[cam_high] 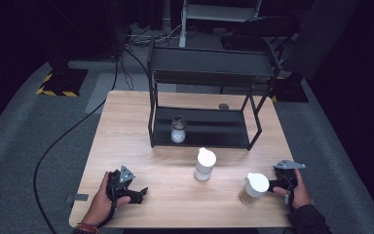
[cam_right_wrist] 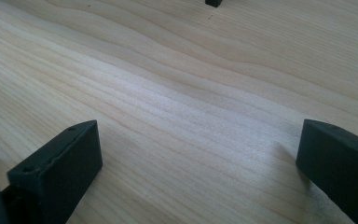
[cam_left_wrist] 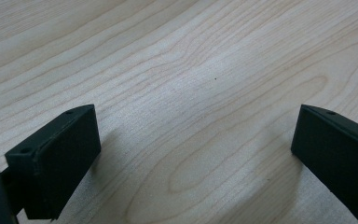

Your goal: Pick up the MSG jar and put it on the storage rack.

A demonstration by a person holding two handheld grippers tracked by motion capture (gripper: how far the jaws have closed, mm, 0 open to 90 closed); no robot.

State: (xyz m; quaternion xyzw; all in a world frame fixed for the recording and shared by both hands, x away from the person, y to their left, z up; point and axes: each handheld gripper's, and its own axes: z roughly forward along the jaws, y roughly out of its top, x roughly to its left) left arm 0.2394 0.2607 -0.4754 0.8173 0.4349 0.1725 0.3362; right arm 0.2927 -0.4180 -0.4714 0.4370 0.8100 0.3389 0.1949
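Both grippers are sitting low over the wooden table (cam_high: 126,122) with jaws spread wide and holding nothing, the left gripper (cam_high: 135,193) well apart from the jars, the right gripper (cam_high: 272,185) just beside the white-lidded jar (cam_high: 253,188) at the table's near right.

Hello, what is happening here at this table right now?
A person sits at a wooden table with a gripper in each hand. The left gripper and the right gripper both rest low with jaws open, holding nothing. Two white-lidded jars stand on the table; a third jar stands on the black rack's lower shelf.
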